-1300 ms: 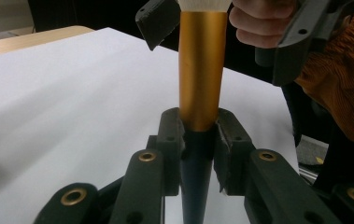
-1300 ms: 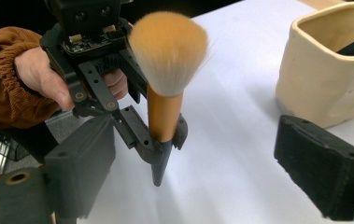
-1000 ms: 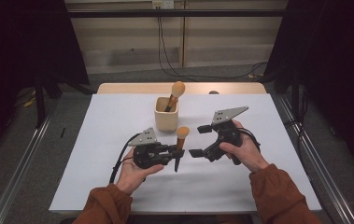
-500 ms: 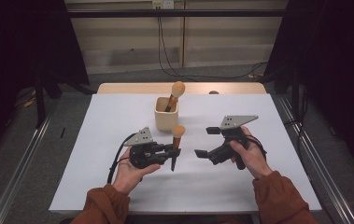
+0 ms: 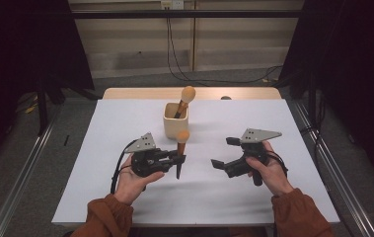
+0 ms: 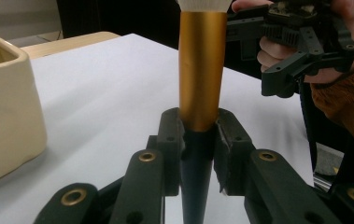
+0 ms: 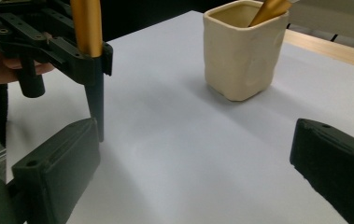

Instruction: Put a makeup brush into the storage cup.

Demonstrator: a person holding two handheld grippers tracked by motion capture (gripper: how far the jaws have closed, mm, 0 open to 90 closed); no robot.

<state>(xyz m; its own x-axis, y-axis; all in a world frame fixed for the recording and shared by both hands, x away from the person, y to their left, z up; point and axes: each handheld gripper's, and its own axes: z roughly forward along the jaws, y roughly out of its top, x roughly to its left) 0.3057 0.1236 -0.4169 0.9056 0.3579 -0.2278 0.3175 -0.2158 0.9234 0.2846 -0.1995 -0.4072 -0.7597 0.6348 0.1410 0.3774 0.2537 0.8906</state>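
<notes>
1. High view: I had the left gripper (image 5: 177, 160) pinching a makeup brush (image 5: 180, 148) upright, just in front of the cream ceramic cup (image 5: 175, 123), where a second brush (image 5: 184, 98) leaned. The right gripper (image 5: 222, 153) stood well apart, its jaws spread and empty.
2. Left gripper view: the pads pressed on the brush (image 6: 201, 84) where gold ferrule met dark handle.
3. Right gripper view: the wide jaws faced the cup (image 7: 242, 51). I judged the step as carrying the brush; the next move called for lifting its tip over the rim.
4. I read no writing anywhere.
</notes>
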